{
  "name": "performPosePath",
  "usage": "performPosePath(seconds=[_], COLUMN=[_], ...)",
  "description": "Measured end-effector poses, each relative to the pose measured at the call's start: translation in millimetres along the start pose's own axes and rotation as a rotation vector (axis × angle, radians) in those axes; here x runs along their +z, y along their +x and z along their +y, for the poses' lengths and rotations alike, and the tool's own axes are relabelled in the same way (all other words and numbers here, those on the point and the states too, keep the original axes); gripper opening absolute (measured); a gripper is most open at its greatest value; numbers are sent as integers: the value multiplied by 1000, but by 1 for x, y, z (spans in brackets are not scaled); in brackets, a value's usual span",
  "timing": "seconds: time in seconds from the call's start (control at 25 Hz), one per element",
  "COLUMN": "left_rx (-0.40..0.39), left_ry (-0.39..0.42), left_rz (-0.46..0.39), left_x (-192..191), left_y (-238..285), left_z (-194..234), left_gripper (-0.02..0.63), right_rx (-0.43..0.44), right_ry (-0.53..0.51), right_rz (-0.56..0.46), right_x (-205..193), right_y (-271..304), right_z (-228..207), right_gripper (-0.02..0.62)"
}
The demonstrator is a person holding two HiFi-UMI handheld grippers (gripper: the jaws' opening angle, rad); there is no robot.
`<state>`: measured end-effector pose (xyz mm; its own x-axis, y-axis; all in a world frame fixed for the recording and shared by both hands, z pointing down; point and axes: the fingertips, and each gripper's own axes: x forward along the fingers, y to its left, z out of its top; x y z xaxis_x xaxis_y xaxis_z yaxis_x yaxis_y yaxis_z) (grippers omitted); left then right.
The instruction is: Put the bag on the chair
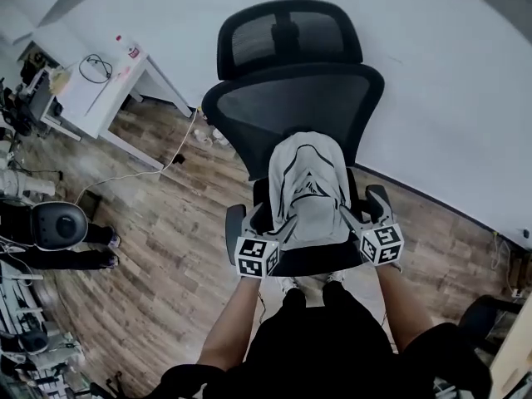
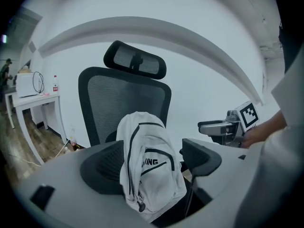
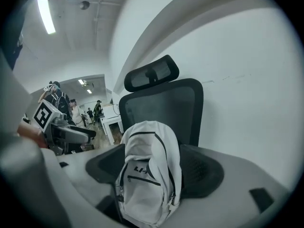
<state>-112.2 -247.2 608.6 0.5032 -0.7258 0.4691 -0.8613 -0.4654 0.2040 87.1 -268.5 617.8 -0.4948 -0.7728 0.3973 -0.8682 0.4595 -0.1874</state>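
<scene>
A white backpack (image 1: 307,191) with black trim stands upright on the seat of a black mesh office chair (image 1: 291,98), leaning on its backrest. My left gripper (image 1: 249,223) is at the bag's lower left and my right gripper (image 1: 366,204) at its lower right, both by the seat's front. In the left gripper view the backpack (image 2: 149,167) stands between wide-apart jaws of the left gripper (image 2: 152,163). The right gripper view shows the same: the backpack (image 3: 149,175) sits between the spread jaws of the right gripper (image 3: 154,167). Neither grips it.
A white desk (image 1: 96,90) with a bottle and a cable stands at the back left, and a cord trails over the wooden floor (image 1: 158,248). A person (image 1: 58,227) is at the left edge. A white wall (image 1: 449,98) runs behind the chair.
</scene>
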Motion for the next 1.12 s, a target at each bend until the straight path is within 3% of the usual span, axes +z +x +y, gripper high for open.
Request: performPosePath(seconds=[0.2, 0.32, 0.36, 0.6, 0.64, 0.76, 1.12], left_rx=[14, 33, 38, 113, 123, 120, 98], left_ry=[11, 29, 41, 102, 104, 91, 62], left_rz=[-87, -144, -154, -160, -162, -169, -222], left_x=[36, 59, 63, 71, 72, 72, 81], left_y=[-20, -31, -35, -52, -54, -60, -75], left_z=[-12, -16, -17, -10, -9, -10, -14], left_gripper=[376, 320, 292, 130, 72, 23, 23], right_rx=[37, 52, 51, 43, 46, 64, 86], right_ry=[-134, -190, -198, -236, -232, -191, -231], right_rz=[-17, -54, -78, -180, -181, -168, -165], right_x=[23, 35, 42, 80, 82, 81, 95], right_y=[-26, -46, -51, -55, -52, -43, -38], right_z=[16, 26, 30, 47, 47, 45, 56], right_gripper=[319, 249, 199, 45, 39, 28, 20])
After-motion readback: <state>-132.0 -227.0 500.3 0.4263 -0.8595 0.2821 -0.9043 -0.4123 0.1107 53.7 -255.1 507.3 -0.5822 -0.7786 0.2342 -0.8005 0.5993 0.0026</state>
